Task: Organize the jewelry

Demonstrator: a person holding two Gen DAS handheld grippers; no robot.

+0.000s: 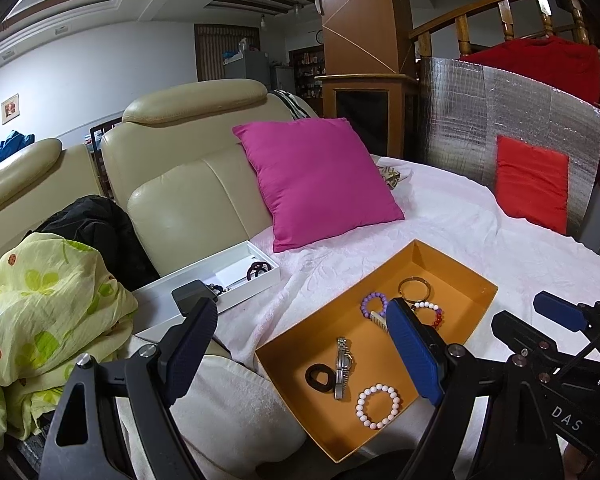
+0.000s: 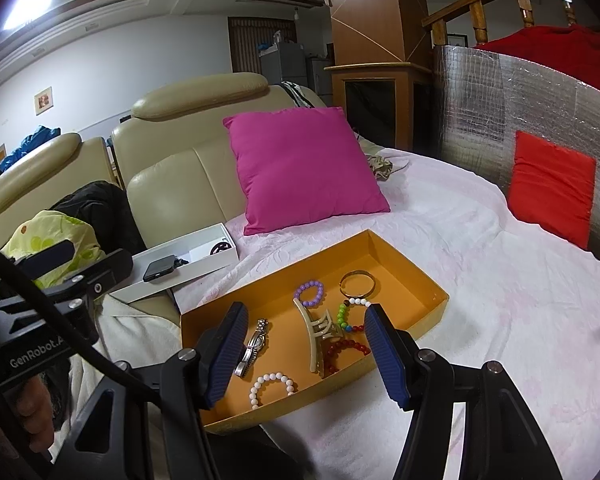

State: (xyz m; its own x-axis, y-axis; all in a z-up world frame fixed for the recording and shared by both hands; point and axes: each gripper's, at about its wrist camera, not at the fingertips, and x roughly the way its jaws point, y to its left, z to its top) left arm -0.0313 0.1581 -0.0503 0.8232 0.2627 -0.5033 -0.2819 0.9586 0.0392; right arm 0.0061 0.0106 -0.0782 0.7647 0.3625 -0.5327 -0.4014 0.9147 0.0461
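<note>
An orange tray [image 1: 452, 266] [image 2: 404, 264] lies on the white cover. In it are a silver watch [image 1: 343, 368] [image 2: 256, 346], a black hair tie [image 1: 319, 376], a white bead bracelet [image 1: 378, 406] [image 2: 272, 388], a purple bracelet [image 1: 374, 306] [image 2: 310, 292], a gold bangle [image 1: 415, 288] [image 2: 357, 284], a beige claw clip [image 2: 318, 336], a multicoloured bead bracelet [image 2: 348, 316] and a red bead bracelet [image 2: 348, 350]. My left gripper [image 1: 300, 308] [image 2: 88, 258] hovers open at the tray's left edge. Over the tray's near side my right gripper [image 2: 305, 312] [image 1: 520, 312] is open, holding nothing.
A white box [image 1: 236, 276] [image 2: 188, 254] left of the tray holds a black phone-like slab [image 1: 192, 294] [image 2: 160, 268] and a dark ring. Behind are a magenta cushion [image 1: 320, 180], a beige leather seat [image 1: 188, 208], a foil panel [image 1: 540, 120] with a red cushion, and green cloth [image 1: 52, 300].
</note>
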